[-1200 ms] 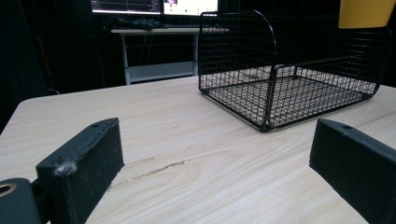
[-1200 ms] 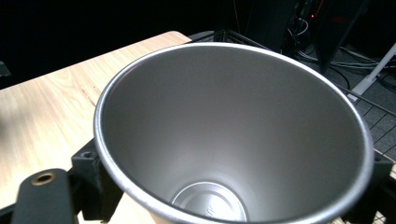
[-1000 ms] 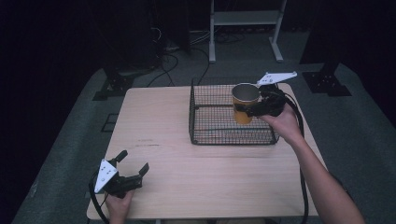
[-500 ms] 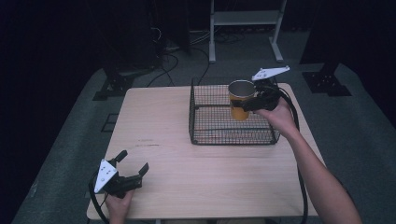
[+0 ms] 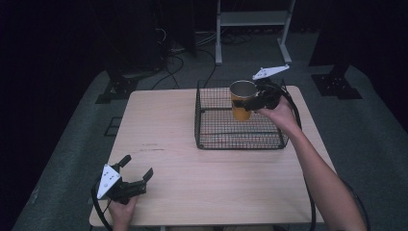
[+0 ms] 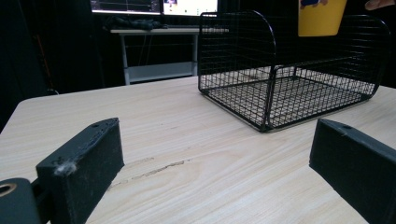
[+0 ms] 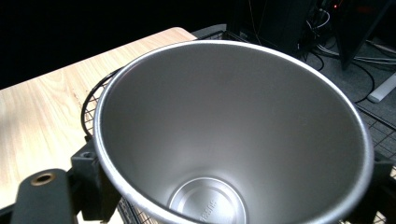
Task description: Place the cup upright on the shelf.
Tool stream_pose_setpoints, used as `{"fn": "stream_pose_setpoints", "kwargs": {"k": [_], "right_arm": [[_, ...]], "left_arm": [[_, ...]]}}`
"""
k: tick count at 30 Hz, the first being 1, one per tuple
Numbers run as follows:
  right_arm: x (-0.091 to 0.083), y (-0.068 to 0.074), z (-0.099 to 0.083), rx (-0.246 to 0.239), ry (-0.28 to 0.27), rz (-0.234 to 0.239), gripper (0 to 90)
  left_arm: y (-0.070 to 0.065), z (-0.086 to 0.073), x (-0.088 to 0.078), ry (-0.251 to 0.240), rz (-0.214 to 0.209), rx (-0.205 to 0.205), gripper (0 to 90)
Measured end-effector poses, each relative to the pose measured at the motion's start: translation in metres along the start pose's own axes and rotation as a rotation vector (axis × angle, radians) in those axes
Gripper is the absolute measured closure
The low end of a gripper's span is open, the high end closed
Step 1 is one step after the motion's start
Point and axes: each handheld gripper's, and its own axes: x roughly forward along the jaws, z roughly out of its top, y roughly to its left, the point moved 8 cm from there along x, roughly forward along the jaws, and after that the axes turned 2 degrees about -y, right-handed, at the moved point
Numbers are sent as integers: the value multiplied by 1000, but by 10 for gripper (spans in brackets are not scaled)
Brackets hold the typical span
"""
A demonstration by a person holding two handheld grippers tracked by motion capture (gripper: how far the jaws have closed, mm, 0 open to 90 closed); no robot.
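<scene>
A yellow cup (image 5: 240,102) with a shiny steel inside (image 7: 233,140) hangs upright above the black wire basket (image 5: 239,142), near its back right part. My right gripper (image 5: 254,98) is shut on the cup, its jaws pressed against both sides just below the rim. The cup's yellow bottom (image 6: 321,17) floats well above the basket floor (image 6: 299,95) in the left gripper view. Near the table's front left corner my left gripper (image 5: 138,168) rests open, nothing between its wide-apart fingers (image 6: 79,168).
The wooden table (image 5: 163,130) has bare room left of and in front of the basket. A white shelf frame (image 5: 250,21) and cables lie on the floor behind the table. Dark stands flank both sides.
My right gripper has lifted the cup higher and slightly toward the back of the basket. The left gripper has stayed put.
</scene>
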Motion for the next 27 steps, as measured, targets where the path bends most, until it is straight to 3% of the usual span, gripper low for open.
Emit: {"fn": "stream_pose_setpoints", "kwargs": {"k": [27], "right_arm": [[65,-10,-34,52,101,64,134]], "left_arm": [[0,0,-1,-7,-1,-7,22]]}}
